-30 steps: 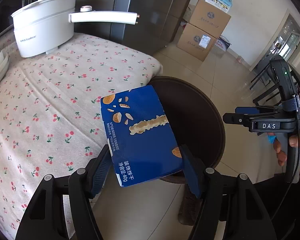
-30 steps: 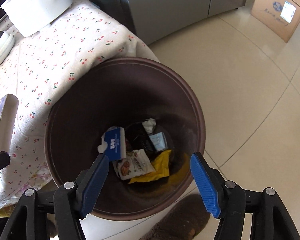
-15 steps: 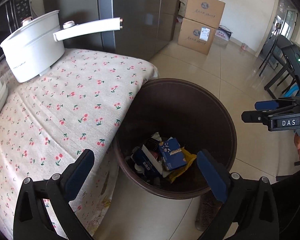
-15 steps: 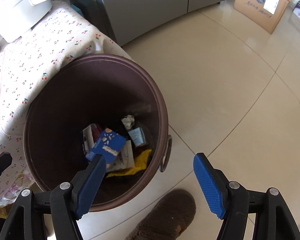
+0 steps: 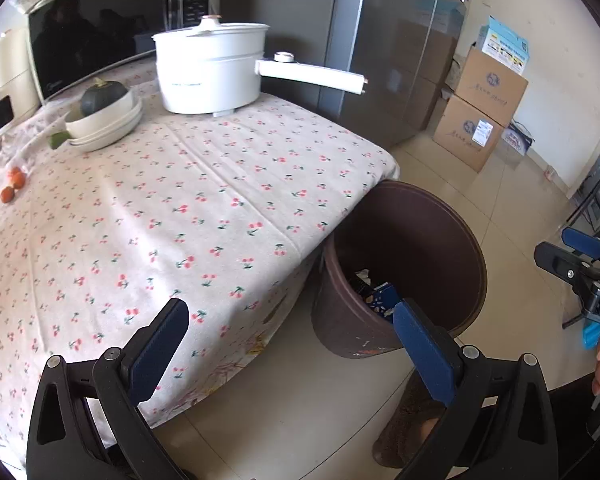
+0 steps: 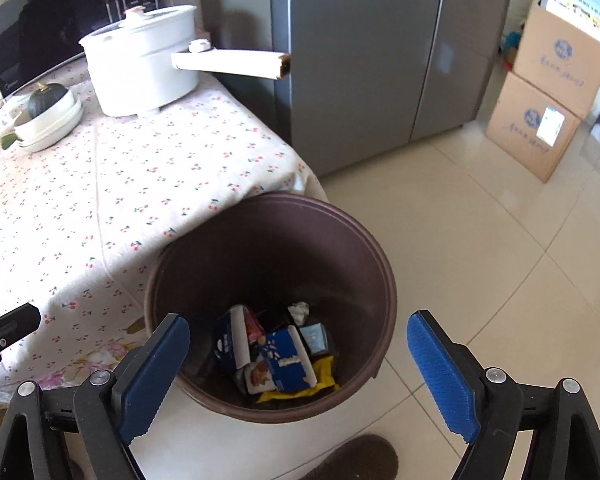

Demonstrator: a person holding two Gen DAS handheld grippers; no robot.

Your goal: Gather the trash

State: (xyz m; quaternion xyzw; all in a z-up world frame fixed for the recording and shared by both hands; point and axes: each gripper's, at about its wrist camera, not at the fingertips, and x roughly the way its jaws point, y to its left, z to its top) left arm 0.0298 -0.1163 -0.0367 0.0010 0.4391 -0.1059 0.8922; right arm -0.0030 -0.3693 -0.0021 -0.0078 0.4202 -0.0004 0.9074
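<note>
Your left gripper [image 5: 290, 346] and right gripper [image 6: 298, 376] both have jaws spread wide with nothing between them; the right's have just been opening. The blue snack box [image 6: 287, 360], its print too small to read, lies in the brown bin [image 6: 382, 276] beside the cherry-patterned bench [image 5: 180, 216], below your right jaws.

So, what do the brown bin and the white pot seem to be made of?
Brown bin: probably moulded plastic, matte, judging by its thin smooth wall and rolled rim. White pot: the body looks like glossy plastic or enamelled metal, as it shows soft highlights; the pictures leave this open.
</note>
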